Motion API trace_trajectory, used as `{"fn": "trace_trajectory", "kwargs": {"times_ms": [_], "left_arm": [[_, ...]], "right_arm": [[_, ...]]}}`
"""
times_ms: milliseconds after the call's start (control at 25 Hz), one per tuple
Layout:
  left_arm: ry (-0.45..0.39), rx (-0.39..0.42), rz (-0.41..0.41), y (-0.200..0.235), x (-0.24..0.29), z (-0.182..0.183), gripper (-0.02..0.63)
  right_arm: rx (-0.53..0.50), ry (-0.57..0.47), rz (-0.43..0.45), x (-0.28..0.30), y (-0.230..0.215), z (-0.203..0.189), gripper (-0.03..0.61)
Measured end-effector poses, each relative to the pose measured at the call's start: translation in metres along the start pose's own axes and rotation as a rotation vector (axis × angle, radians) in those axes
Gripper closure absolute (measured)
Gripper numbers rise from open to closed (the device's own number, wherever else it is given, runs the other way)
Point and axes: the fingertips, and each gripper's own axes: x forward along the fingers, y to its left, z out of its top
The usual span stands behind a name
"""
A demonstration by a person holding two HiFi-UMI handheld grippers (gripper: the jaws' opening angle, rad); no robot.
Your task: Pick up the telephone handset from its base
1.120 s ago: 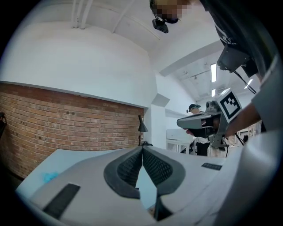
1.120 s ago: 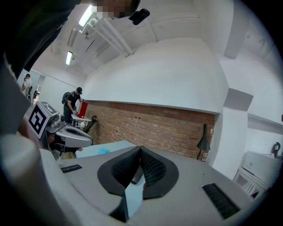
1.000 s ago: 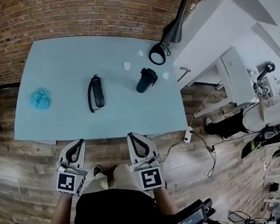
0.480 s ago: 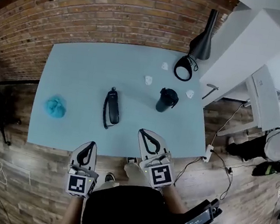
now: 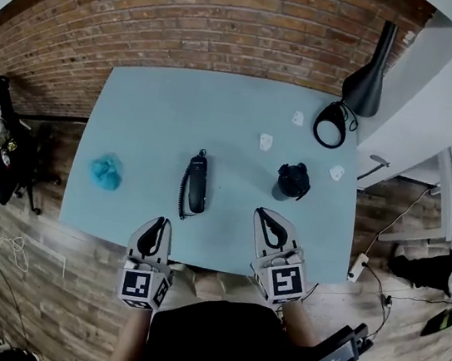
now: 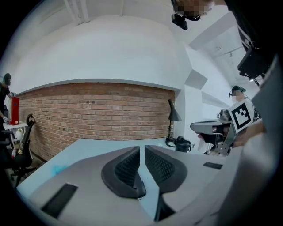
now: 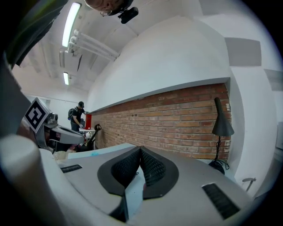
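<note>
left fingers: a narrow gap shows between the two ribbed pads; they have just been opening, and nothing is between them.
right fingers: the pads meet at their tips, with nothing caught between them.
left gripper: held at the near edge of the bench, pointing across it towards the brick wall and touching nothing.
right gripper: held just over the same near edge, to the right of the left one and a little further in, also clear of everything.
telephone handset: black and lying lengthwise on the bench, ahead of the left gripper and slightly to its right. It is apart from both grippers, and whether a base lies under it cannot be made out.
coiled cord: black and running along the handset's left side.
black cup: upright on the bench, right of the handset and just ahead of the right gripper.
blue lump: crumpled, near the bench's left edge, well apart from the handset.
white scraps: three small pieces scattered over the right half of the bench.
desk lamp: black, at the far right corner, its round head down on the surface.
bench: pale blue and set against the brick wall.
</note>
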Motion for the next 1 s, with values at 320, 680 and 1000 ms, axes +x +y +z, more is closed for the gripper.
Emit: {"fn": "trace_trajectory", "kwargs": {"times_ms": [320, 680, 1000], "left_arm": [[0.132, -0.077, -0.032, 0.010, 0.064, -0.052, 0.482], [0.340, -0.137, -0.057, 0.021, 0.129, -0.108, 0.356], [0.496, -0.216, -0.060, 0.034, 0.165, -0.148, 0.255]], "right_arm": [[-0.038, 0.061, -0.017, 0.019, -0.019, -0.023, 0.569], [-0.158, 0.112, 0.119, 0.043, 0.005, -0.029, 0.569], [-0.181, 0.133, 0.125, 0.061, -0.002, -0.030, 0.569]]}}
